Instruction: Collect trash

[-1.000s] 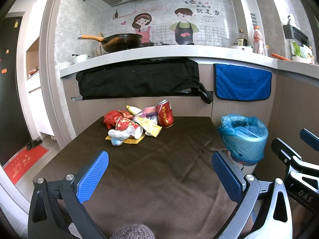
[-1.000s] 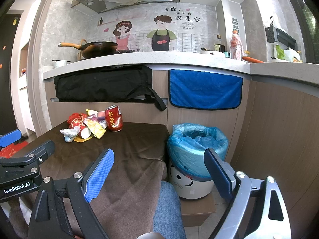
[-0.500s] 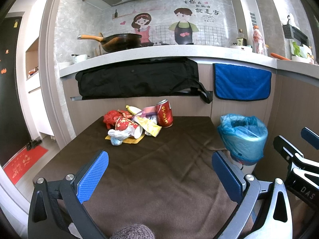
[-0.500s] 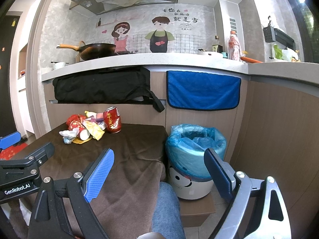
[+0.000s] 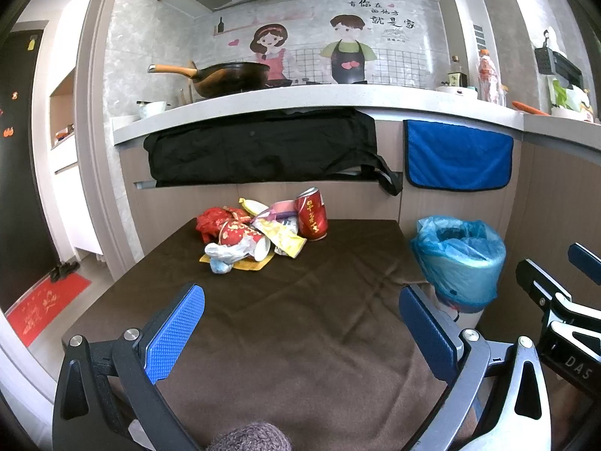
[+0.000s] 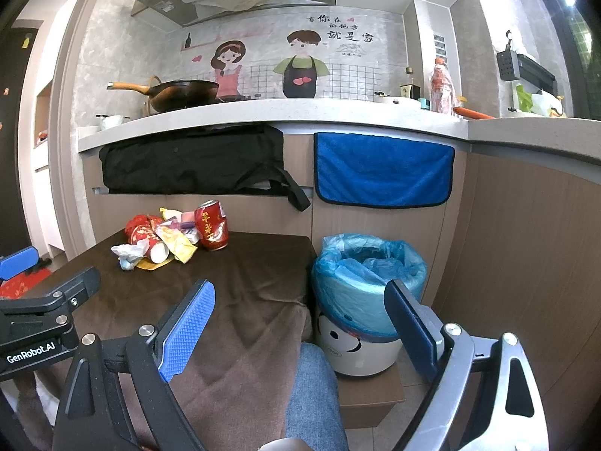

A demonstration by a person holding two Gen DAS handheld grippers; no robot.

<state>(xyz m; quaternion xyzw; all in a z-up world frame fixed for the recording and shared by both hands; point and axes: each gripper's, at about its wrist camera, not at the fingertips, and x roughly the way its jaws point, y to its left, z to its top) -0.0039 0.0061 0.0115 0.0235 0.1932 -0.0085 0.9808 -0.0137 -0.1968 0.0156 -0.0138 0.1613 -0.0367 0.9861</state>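
- Left wrist view: the left gripper [image 5: 300, 323] hangs spread wide over the near part of the brown-clothed table [image 5: 319, 338], with nothing between its blue pads. The trash pile [image 5: 259, 235] sits at the far end of the table, well apart from it.
- The red drink can [image 5: 312, 214] stands upright at the right edge of the pile, touching the wrappers. A grab at the wrappers beside it could knock it over and send it rolling across the cloth.
- The tipped paper cup [image 5: 246, 238] lies on crumpled white plastic and a yellow wrapper; a pinch there may lift only a thin film and drag the rest along or scatter it.
- The cloth is loose and creased, so a low approach could snag it and pull the whole pile.
- Right wrist view: the right gripper [image 6: 300, 330] is likewise wide apart and empty, held above the near corner of the table and a knee in blue jeans [image 6: 311, 391].
- The blue-lined trash bin [image 6: 368, 285] stands just beside the table on a low wooden step [image 6: 372, 387], below the tabletop level. A release made too early would likely drop light wrappers between table and bin.
- The liner [image 6: 330, 248] puffs loosely over the rim; a gripper finger could catch it and tip the bin off its step.
- The two grippers sit near each other and could collide if both reach for the pile.
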